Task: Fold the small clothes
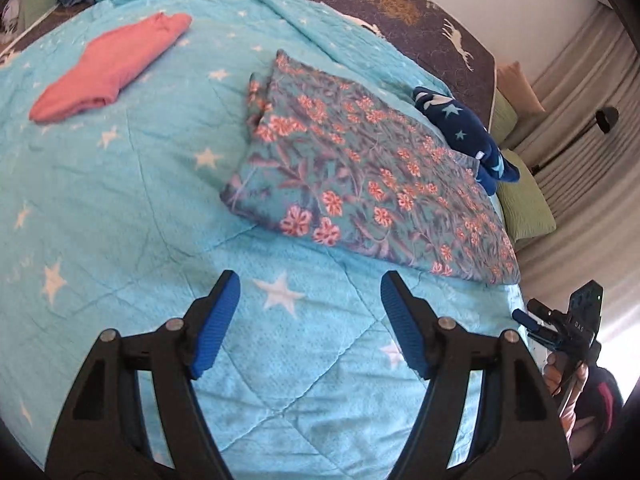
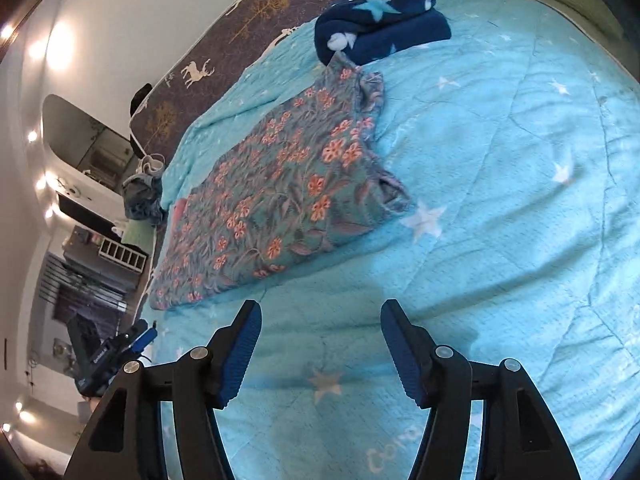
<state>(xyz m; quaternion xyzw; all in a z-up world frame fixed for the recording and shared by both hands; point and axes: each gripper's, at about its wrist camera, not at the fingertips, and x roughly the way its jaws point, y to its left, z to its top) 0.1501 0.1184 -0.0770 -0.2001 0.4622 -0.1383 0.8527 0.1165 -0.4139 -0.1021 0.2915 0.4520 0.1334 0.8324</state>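
Hovering over the bed (image 1: 120, 208), both your left claw (image 1: 310, 320) and right claw (image 2: 320, 348) are apart and empty, floral garment (image 1: 360, 184) lying folded just ahead.

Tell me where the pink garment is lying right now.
In the left wrist view the pink garment lies folded on the turquoise star quilt, upper left, apart from the floral garment to its right.

Open quilt (image 1: 120, 208) lies bare at 9 o'clock of the floral cloth (image 1: 360, 176). The pink garment (image 1: 108, 68) blocks 10 o'clock; the navy star blanket (image 1: 468, 136) touches it at 2 o'clock.
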